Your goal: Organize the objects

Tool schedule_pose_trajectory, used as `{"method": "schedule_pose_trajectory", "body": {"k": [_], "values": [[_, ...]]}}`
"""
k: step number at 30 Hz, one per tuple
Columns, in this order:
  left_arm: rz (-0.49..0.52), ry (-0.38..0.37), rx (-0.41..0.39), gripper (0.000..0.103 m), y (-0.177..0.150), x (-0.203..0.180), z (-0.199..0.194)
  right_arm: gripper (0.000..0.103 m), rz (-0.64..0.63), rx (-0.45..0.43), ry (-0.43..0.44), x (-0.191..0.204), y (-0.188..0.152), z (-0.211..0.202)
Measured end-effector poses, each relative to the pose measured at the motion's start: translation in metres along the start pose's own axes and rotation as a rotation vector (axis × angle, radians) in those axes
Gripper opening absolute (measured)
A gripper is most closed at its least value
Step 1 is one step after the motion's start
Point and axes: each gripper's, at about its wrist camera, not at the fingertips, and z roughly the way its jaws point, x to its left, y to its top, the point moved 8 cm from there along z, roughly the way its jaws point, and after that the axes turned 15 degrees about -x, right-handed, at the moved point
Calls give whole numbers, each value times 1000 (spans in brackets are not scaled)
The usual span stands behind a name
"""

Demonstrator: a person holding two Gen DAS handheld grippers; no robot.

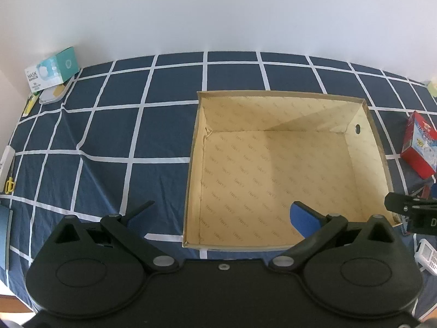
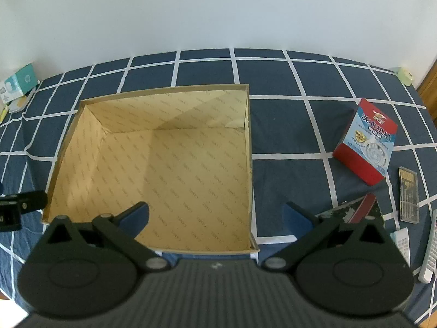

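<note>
An open, empty cardboard box stands on the blue checked cloth, and the right wrist view shows its inside too. My left gripper hovers open over the box's near left corner with nothing between its blue pads. My right gripper is open above the near right corner, also holding nothing. A red and blue carton stands to the right of the box. A teal mask box sits at the far left by the wall.
Right of the box lie a clear case of bits, a dark red packet, a white remote and a pale tape roll. Yellow scissors and a white tray lie at the left edge.
</note>
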Motion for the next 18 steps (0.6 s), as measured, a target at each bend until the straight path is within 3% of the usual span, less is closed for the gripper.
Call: {"method": "schedule_pose_trajectory", "body": {"k": [18], "values": [[4,3,-14,103,2,1,-5,103,-4,-14,1,-1,2,-6]]}}
